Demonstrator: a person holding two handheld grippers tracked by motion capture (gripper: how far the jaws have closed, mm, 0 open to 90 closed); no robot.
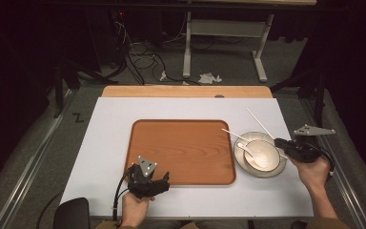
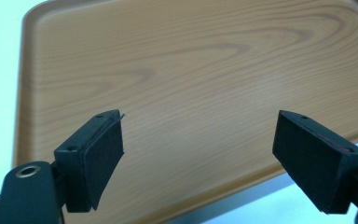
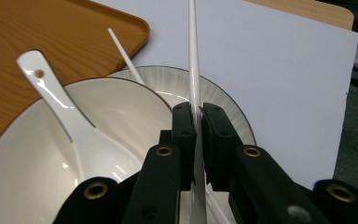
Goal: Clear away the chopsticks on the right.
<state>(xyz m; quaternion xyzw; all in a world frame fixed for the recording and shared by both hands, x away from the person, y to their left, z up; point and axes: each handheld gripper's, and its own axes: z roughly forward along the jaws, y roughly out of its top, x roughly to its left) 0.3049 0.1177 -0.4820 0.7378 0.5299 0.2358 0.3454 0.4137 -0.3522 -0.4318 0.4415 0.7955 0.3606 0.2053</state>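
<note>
Right claw (image 3: pixel 198 116) clenched on a white chopstick (image 3: pixel 193 60) over the bowl (image 1: pixel 262 155), second chopstick (image 3: pixel 125 56) and spoon (image 3: pixel 60 107) resting in that bowl, left claw (image 2: pixel 200 154) released, over the wooden tray (image 1: pixel 181 148) left of the bowl

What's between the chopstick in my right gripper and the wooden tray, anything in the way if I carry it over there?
Nothing tall. The right gripper is shut on one chopstick above the bowl, which sits on a plate just right of the tray. The spoon in the bowl and the second chopstick lie along that path, so lift before crossing.
</note>
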